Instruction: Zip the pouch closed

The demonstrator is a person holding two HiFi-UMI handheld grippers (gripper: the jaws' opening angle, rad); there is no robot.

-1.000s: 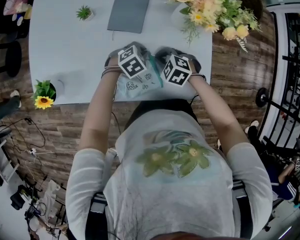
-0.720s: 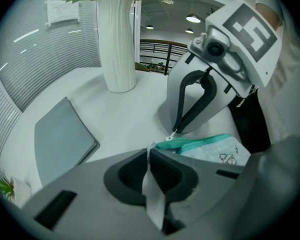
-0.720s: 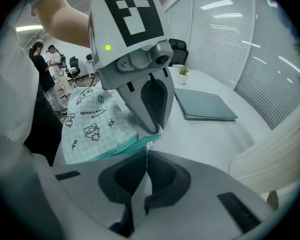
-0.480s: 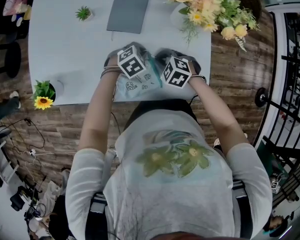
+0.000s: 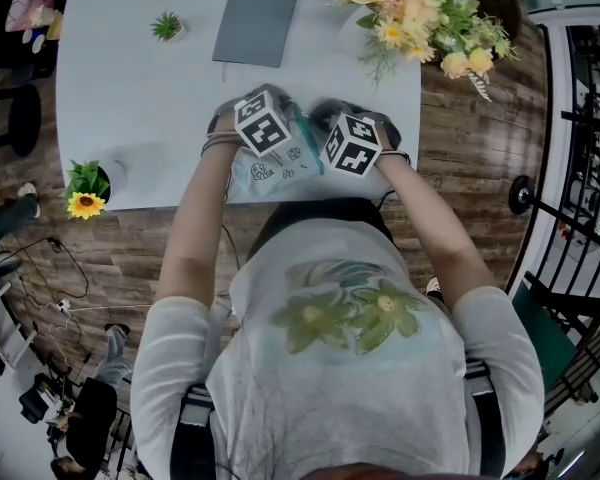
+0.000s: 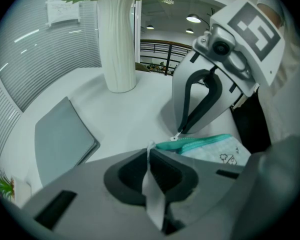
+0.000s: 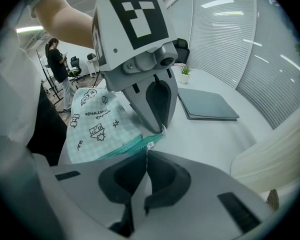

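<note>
The pouch (image 5: 280, 164) is pale green check with small black drawings and a teal zipper, and it lies at the near edge of the white table (image 5: 140, 98). In the left gripper view, my left gripper (image 6: 149, 152) is shut on the pale fabric tab (image 6: 151, 184) at the end of the pouch (image 6: 215, 149). In the right gripper view, my right gripper (image 7: 146, 155) is shut on the small white zipper pull (image 7: 149, 146) beside the pouch (image 7: 97, 121). The pull (image 6: 176, 137) sits close to the tab end. Both tips nearly meet.
A closed grey notebook (image 5: 257, 8) lies at the far side of the table. A white vase of flowers (image 5: 410, 13) stands at the back right. A small green plant (image 5: 167, 26) and a sunflower pot (image 5: 88, 193) are to the left. A person (image 7: 56, 59) stands in the background.
Both grippers and the pouch have kept still. Only people on the floor around the table have moved.
</note>
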